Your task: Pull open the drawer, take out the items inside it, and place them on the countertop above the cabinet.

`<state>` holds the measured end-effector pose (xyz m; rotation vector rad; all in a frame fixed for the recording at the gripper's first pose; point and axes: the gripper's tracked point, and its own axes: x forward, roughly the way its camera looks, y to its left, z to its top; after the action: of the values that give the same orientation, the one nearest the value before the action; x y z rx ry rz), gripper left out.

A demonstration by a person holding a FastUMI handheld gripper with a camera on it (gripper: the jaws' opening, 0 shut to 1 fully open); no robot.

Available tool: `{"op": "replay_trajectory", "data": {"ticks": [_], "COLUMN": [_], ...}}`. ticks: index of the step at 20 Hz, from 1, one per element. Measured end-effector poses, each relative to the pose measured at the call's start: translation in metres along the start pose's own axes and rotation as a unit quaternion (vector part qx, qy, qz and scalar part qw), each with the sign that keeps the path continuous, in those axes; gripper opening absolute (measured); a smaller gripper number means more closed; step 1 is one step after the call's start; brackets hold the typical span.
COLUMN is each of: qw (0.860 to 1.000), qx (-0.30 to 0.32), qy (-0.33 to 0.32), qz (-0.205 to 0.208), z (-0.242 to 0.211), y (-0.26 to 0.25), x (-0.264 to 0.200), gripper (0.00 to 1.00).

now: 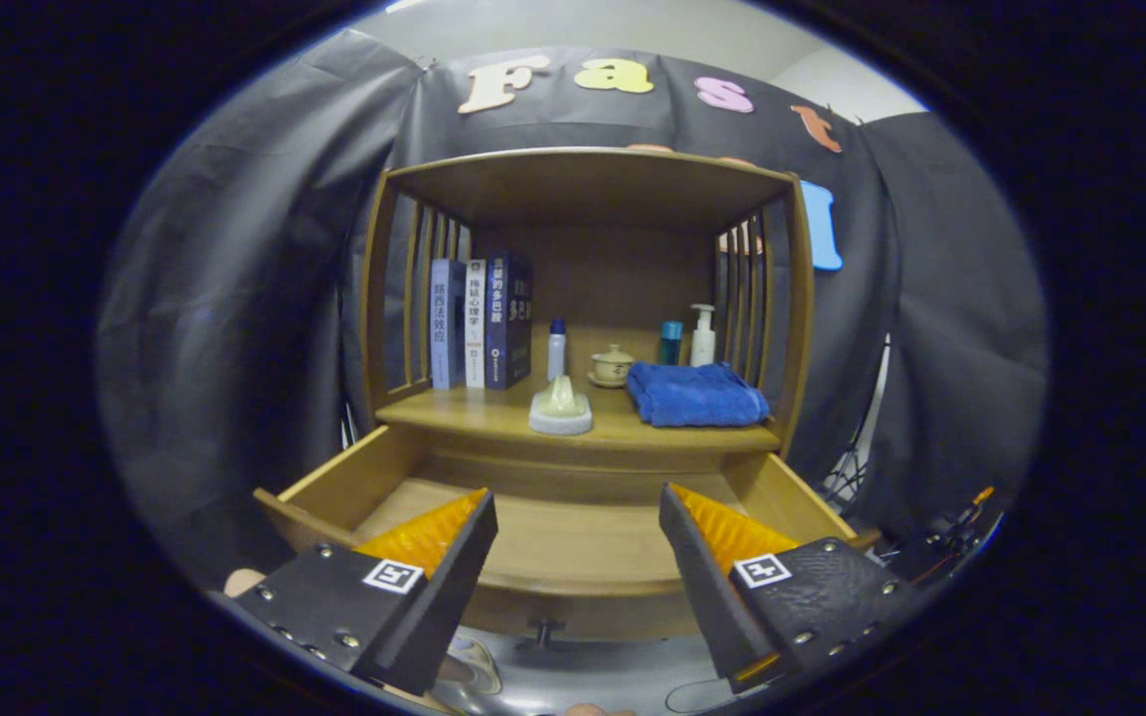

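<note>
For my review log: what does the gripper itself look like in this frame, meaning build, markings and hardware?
The gripper has two wedge-shaped jaws, standing open over the pulled-out drawer with nothing between them. Each sits on a dark, textured mount fixed with small round screws. Each mount carries a square black-and-white fiducial tag. The inner faces are ridged. No cable or sleeve is distinguishable.

3 books (pixel 478 323) upright on the shelf carry Chinese spine titles: left light-blue spine reads 路西法效应, middle white spine 拖延心理学, right dark spine partly legible as 贪婪的多巴胺; small square marker tags (pixel 393 576) on the gripper show patterns, no readable text.
</note>
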<state>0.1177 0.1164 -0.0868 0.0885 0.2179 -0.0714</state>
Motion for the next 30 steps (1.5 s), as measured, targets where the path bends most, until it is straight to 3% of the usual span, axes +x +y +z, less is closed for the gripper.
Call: {"op": "replay_trajectory", "data": {"ticks": [11, 30], "qw": [0.999, 0.998], "qx": [0.0, 0.021], "qy": [0.049, 0.056], "qz": [-0.015, -0.021], "z": [-0.063, -0.076], "y": [0.018, 0.022], "x": [-0.013, 0.004], "gripper": [0.98, 0.98]}}
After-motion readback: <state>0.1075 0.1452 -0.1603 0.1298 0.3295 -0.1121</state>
